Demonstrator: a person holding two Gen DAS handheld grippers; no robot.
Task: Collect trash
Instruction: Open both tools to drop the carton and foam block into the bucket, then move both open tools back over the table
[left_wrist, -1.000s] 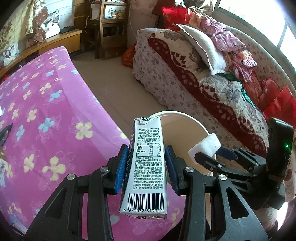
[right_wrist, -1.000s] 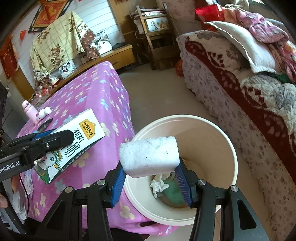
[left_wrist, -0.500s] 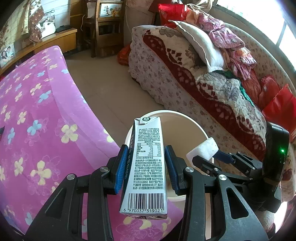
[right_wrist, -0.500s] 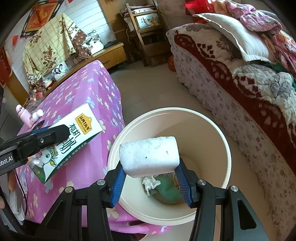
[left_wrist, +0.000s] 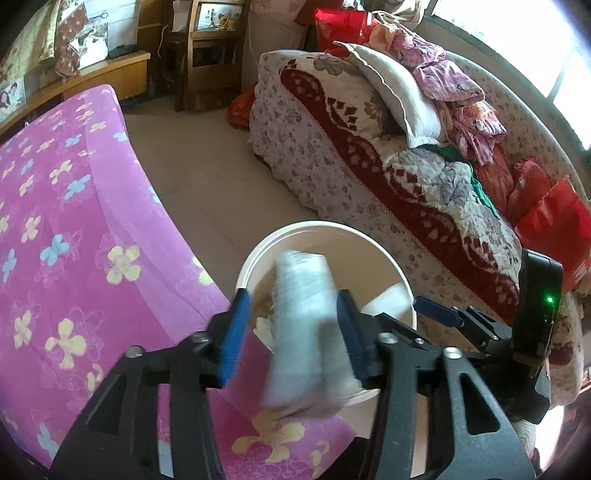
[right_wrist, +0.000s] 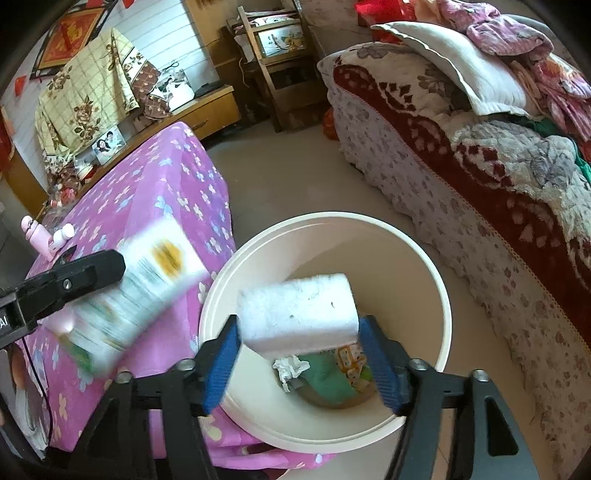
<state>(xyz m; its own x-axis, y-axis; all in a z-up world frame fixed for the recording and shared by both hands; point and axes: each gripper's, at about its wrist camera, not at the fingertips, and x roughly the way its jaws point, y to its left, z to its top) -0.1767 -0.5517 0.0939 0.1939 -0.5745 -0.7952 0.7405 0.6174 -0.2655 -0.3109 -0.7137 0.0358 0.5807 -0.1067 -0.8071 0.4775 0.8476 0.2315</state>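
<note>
A cream bin (right_wrist: 424, 266) stands on the floor by the table corner, with a crumpled tissue (right_wrist: 290, 367), something green and a small printed box at its bottom. Above its rim (left_wrist: 332, 229), the jaws of my left gripper (left_wrist: 291, 328) are opening. The milk carton (left_wrist: 306, 332) between them is motion-blurred and loose, with a gap at the left pad. The jaws of my right gripper (right_wrist: 299, 358) are also opening over the bin's mouth. The white foam block (right_wrist: 299, 314) sits tilted between them, free of the pads. In the right wrist view, the blurred carton (right_wrist: 147, 288) is at the left.
A table under a pink flowered cloth (left_wrist: 74, 221) lies to the left, touching the bin. A sofa heaped with blankets and pillows (left_wrist: 369, 166) runs along the right. Bare floor lies between them. A wooden chair (right_wrist: 273, 74) stands at the back, and a pink bottle (right_wrist: 33, 236) on the table's far end.
Both pairs of jaws have spread wider. The milk carton and the foam block, firmly gripped before, have come loose and blur as they tip downward over the bin.
</note>
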